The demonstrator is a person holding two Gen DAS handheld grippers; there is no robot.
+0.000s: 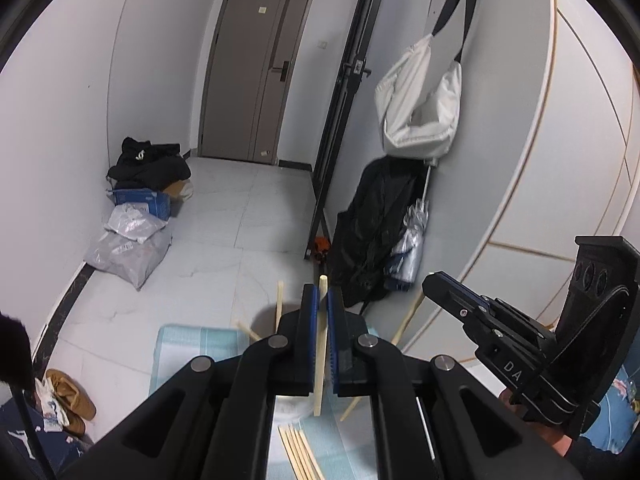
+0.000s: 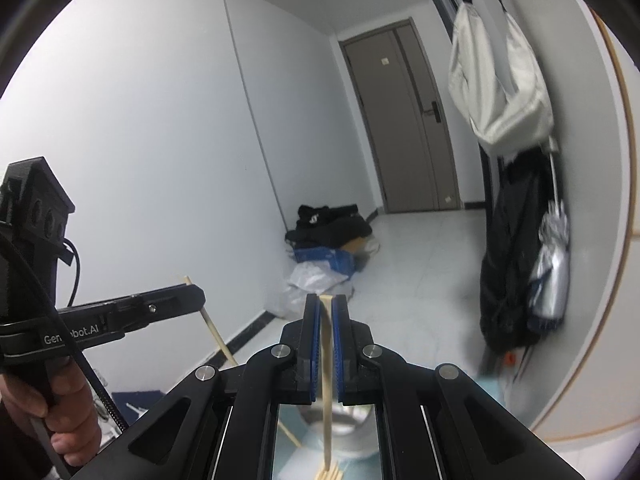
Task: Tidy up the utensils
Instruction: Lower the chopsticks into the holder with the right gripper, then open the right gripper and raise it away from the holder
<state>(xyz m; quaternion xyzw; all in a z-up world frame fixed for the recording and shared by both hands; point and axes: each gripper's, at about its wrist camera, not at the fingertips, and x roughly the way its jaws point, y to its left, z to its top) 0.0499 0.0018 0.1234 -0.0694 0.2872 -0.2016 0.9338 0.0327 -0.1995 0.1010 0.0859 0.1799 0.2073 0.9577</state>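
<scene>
Matte black all over on the left gripper (image 1: pixel 323 300), blue ribbed pads lining its jaws and round silver pivot screws either side of them. Same build on the right gripper (image 2: pixel 327 310). White "Generobot.AI" lettering sits just behind the left gripper's jaws; a black cable loops above it, bare-skinned left hand (image 2: pixel 60 408) below.
</scene>
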